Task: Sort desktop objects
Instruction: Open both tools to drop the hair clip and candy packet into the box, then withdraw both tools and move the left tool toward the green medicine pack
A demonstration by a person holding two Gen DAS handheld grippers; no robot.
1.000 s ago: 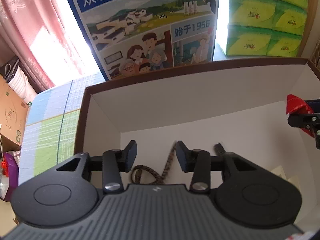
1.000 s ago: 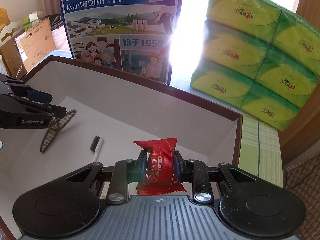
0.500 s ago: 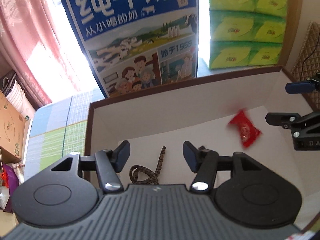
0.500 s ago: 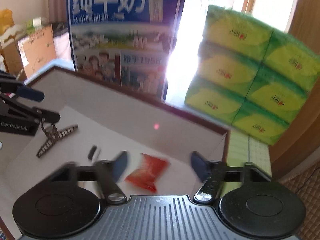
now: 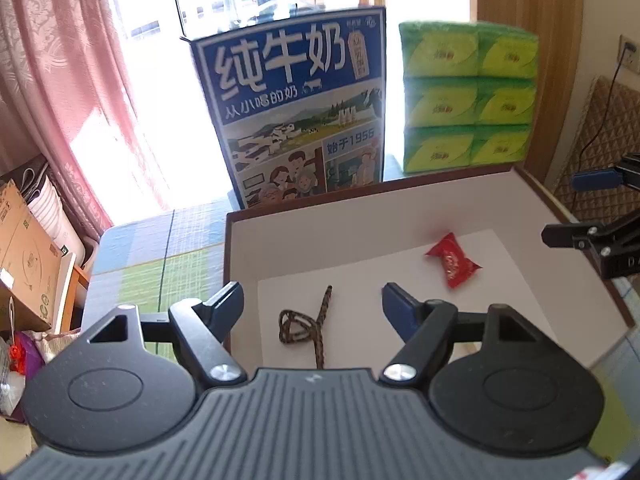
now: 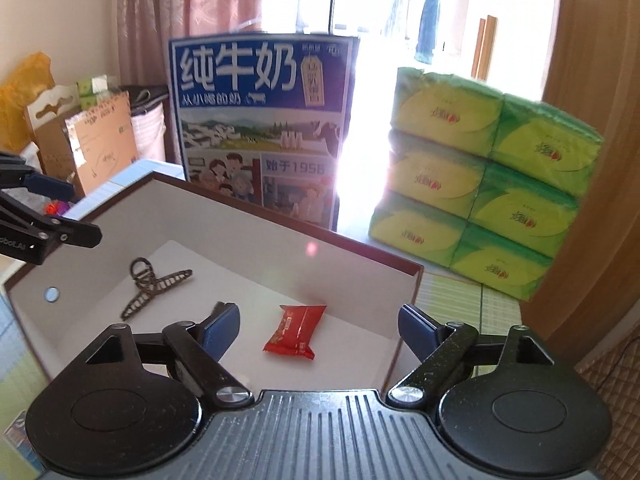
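Sunlit through a window hung with pink curtains, the room holds a tabletop covered in a blue, green and white checked cloth, with cardboard boxes stacked on the floor at its left side.

Both tools hover above a shallow box with a brown rim and a white inside. The left tool has its jaws spread wide and opening further, with nothing pinched between the pads; a leopard-print hair claw clip lies on the box floor beneath the gap. The right tool likewise stands wide and is opening, gripping nothing; a red snack packet lies flat on the box floor under its gap.

Seen from the right wrist, the clip rests in the left part of the box, its looped handle toward the far wall and its two toothed arms crossed, one reaching right, the other toward the near left. The packet sits right of it, well apart, long axis running from the near edge toward the back wall with a slight lean. A small dark item is partly hidden behind the right tool's left finger; I cannot tell what it is.

Behind the box a tall blue milk carton stands upright, and beside it green tissue packs are stacked three high against a wooden panel.
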